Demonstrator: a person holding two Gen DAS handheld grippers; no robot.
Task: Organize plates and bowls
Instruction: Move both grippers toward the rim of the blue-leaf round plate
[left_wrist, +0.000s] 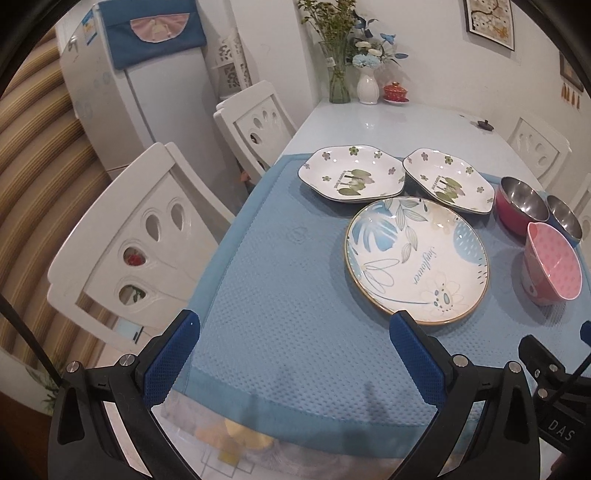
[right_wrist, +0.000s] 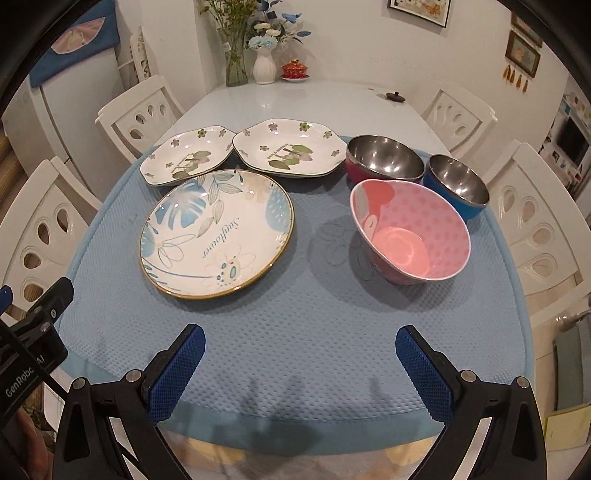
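On a blue mat (right_wrist: 295, 332) lie a round blue-leaf plate (right_wrist: 218, 232) (left_wrist: 417, 258), two green-flower plates behind it, the left one (right_wrist: 184, 157) (left_wrist: 351, 173) and the right one (right_wrist: 286, 149) (left_wrist: 448, 179), a pink bowl (right_wrist: 410, 230) (left_wrist: 550, 262), a red steel bowl (right_wrist: 384, 157) (left_wrist: 521, 203) and a blue steel bowl (right_wrist: 458, 182) (left_wrist: 565, 218). My left gripper (left_wrist: 295, 325) is open and empty, near the front of the round plate. My right gripper (right_wrist: 301, 338) is open and empty, in front of the pink bowl.
The mat lies on a white table (right_wrist: 314, 99) with vases of flowers (right_wrist: 264, 55), a red lidded cup (right_wrist: 294, 69) and a small dark lid (right_wrist: 395, 96) at the far end. White chairs (left_wrist: 136, 236) (right_wrist: 546, 221) stand on both sides. A fridge (left_wrist: 147, 92) stands at far left.
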